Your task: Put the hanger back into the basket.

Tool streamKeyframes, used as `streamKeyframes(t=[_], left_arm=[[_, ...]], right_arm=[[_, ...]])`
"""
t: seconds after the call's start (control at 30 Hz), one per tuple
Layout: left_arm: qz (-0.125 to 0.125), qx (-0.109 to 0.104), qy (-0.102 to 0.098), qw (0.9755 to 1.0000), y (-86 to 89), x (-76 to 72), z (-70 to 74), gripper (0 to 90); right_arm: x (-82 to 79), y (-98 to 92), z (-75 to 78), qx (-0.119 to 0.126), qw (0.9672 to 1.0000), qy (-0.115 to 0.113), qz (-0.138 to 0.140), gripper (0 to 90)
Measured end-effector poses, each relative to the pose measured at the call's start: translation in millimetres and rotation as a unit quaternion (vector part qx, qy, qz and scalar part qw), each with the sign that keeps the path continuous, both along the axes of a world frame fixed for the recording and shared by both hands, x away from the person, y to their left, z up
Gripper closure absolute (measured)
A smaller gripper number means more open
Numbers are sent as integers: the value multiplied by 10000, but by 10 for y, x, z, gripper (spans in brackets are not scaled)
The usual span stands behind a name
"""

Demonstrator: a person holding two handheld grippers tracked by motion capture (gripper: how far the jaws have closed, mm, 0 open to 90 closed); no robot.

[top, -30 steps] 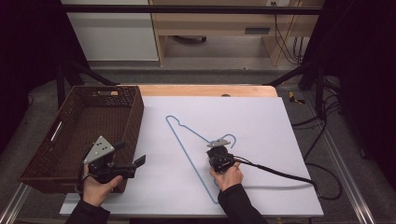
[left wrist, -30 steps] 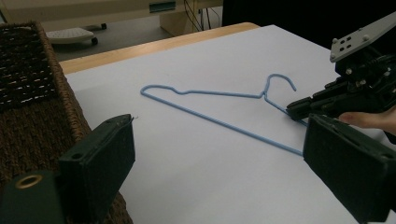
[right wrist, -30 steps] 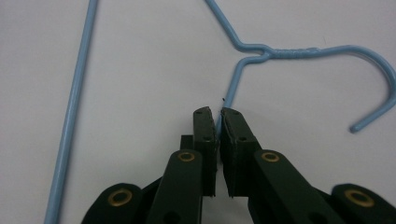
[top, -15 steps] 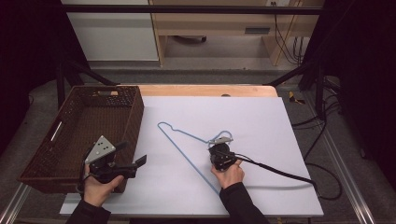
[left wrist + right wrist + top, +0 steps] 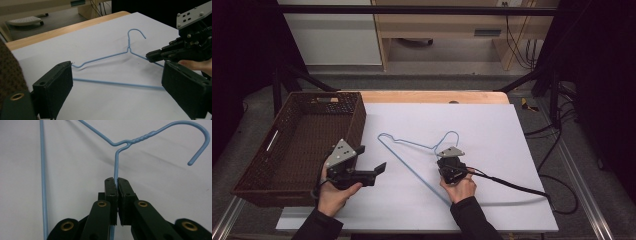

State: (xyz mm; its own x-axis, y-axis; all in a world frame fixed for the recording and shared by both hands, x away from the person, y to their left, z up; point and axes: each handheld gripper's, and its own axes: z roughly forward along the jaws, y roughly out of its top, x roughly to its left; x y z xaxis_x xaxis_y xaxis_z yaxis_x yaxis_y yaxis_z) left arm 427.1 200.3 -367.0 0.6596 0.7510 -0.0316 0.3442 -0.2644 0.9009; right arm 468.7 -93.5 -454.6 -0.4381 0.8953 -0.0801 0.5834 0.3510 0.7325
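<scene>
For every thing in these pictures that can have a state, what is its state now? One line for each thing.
Blue wire hanger: on the white sheet, one sloping arm clamped near the neck; whether it lies flat cannot be told.
Right gripper: shut on the hanger's wire.
Left gripper: open, jaws wide apart, nothing between the pads, pointing toward the hanger.
Brown basket: empty, upright, at the table's left side.

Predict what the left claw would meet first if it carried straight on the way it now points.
Probably the blue wire hanger: its long bar lies across the line between the left claw's open jaws. Depth is unclear; it might pass above it.
</scene>
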Motion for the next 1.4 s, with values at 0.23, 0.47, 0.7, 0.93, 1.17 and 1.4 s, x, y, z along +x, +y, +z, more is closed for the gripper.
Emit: streamKeyframes(t=[0.23, 0.47, 0.7, 0.93, 1.17, 1.4], left_arm=[[-106, -25, 267, 9996, -338, 325, -8, 97], [-70, -74, 394, 9992, -530, 576, -40, 99], [-195, -83, 469, 9987, -692, 748, -74, 103], [-308, -36, 555, 9980, -870, 909, -128, 119], [-455, 193, 637, 9967, -1040, 1122, -224, 157], [-543, 383, 720, 9952, -1175, 1228, -324, 195]], right_arm=[[-34, -13, 39, 75, 9999, -112, 106, 881], [-39, -11, 52, 105, 9998, -93, 148, 881], [-46, -20, 72, 106, 9996, -113, 220, 881], [-49, -19, 77, 126, 9996, -124, 236, 881], [-46, -30, 81, 121, 9993, -151, 323, 880], [-63, -17, 77, 165, 9993, -138, 316, 880]])
